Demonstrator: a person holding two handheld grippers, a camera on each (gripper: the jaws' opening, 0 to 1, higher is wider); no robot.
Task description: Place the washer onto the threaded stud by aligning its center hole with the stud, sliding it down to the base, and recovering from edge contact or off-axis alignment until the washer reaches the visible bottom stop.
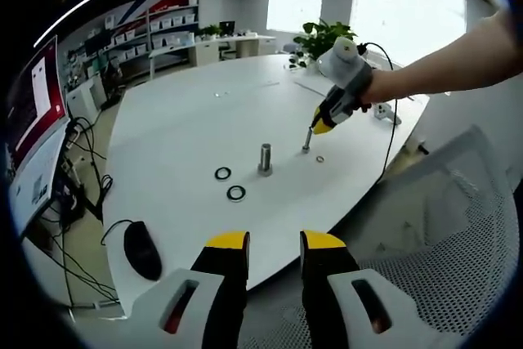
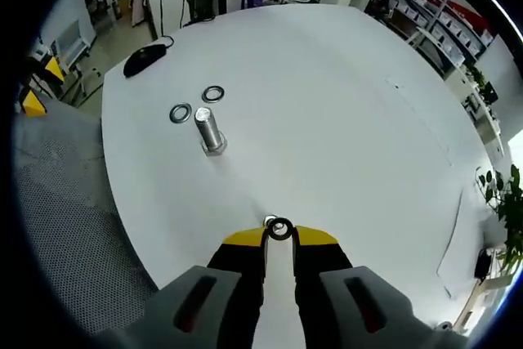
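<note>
The right gripper [image 2: 279, 233] reaches down to the white tabletop [image 2: 343, 104], its jaws nearly closed on a small washer [image 2: 279, 229] pinched at the yellow tips. In the left gripper view the same gripper [image 1: 315, 132] is seen tips-down on the surface, with a second small ring [image 1: 319, 158] lying just beside them. The steep tip-down attitude appears chosen to pick the flat washer off the surface by its edge.

The threaded stud [image 2: 210, 131] stands upright toward the near edge of the tabletop, apart from the held washer. Two larger dark washers [image 2: 196, 104] lie flat just beside the stud base, none on the stud.

The left gripper [image 1: 274, 243] is held back beyond the near edge, jaws parted and empty. A computer mouse [image 1: 142, 249] rests by the tabletop's left edge.

Judgement: pickup is in hand; transfer and hole alignment remain.
</note>
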